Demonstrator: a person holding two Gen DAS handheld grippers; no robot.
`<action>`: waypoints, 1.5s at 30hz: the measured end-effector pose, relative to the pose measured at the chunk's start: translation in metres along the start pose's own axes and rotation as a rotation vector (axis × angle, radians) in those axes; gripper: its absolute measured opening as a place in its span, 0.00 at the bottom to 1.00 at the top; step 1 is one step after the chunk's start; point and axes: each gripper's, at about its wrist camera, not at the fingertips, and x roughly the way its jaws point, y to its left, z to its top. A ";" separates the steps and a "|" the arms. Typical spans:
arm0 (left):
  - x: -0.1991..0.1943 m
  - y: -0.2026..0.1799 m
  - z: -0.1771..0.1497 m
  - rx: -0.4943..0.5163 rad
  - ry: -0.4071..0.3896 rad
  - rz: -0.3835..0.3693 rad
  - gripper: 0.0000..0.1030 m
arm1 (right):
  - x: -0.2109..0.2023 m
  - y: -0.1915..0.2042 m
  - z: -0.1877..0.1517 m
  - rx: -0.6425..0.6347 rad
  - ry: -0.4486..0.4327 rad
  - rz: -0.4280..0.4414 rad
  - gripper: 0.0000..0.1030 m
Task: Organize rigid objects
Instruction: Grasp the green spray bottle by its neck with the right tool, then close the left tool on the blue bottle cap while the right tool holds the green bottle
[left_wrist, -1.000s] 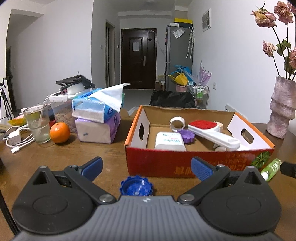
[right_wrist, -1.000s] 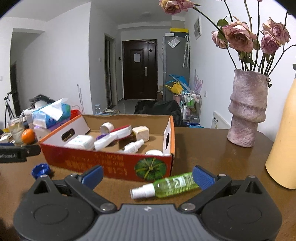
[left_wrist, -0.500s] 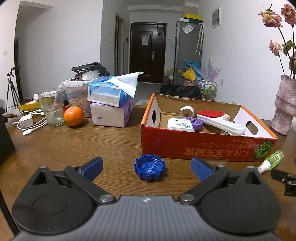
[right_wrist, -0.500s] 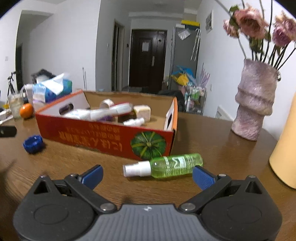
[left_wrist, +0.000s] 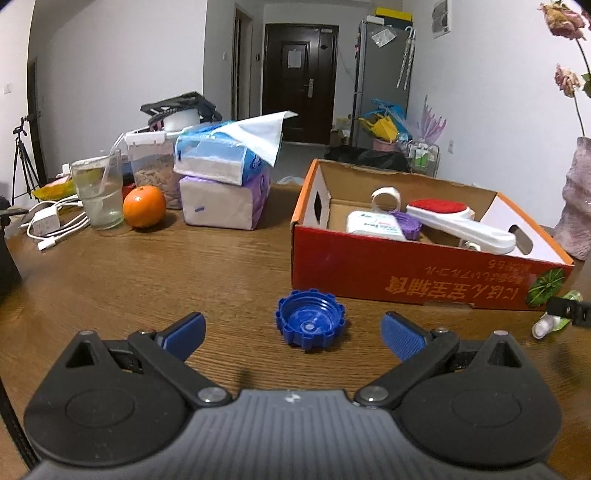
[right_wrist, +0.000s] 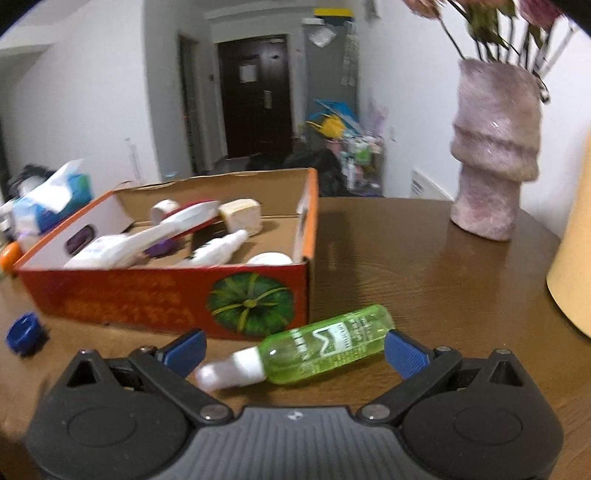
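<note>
— Two views, then; what does the left wrist camera give?

— The left gripper (left_wrist: 291, 330) sits low over the wooden table (left_wrist: 147, 273), jaws spread wide, nothing between them. A blue cap (left_wrist: 310, 320) lies open side up on the wood, dead ahead at twelve o'clock and just beyond the blue pads (left_wrist: 184, 330), touching neither.

— And the box?

— The red cardboard box (left_wrist: 406, 275) stands at about one o'clock, just past the cap. Inside lie a white lint brush with a red pad (left_wrist: 454, 221), a white flat container (left_wrist: 373, 223), a purple lid (left_wrist: 406, 223) and a roll of tape (left_wrist: 384, 197). At ten o'clock: an orange (left_wrist: 144, 206), a glass of water (left_wrist: 98, 192) and stacked tissue packs (left_wrist: 225, 184).

— The right wrist camera?

— It is blurred. The right gripper (right_wrist: 293, 350) is wide open too. A green spray bottle (right_wrist: 314, 349) lies on its side across the gap, white nozzle toward eight o'clock, its base close to the right-hand pad; whether they touch I cannot tell. The box is at eleven o'clock, a pink vase (right_wrist: 495, 158) at two, the cap far off at nine.
</note>
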 end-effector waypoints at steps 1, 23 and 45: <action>0.002 0.000 0.000 0.003 0.001 0.005 1.00 | 0.004 -0.001 0.001 0.017 0.009 -0.012 0.96; 0.035 0.002 0.006 0.019 0.066 0.023 1.00 | 0.012 0.000 -0.010 0.026 0.049 -0.100 0.31; 0.059 0.002 0.012 0.050 0.100 0.000 0.95 | -0.064 0.000 -0.040 0.059 -0.125 -0.025 0.29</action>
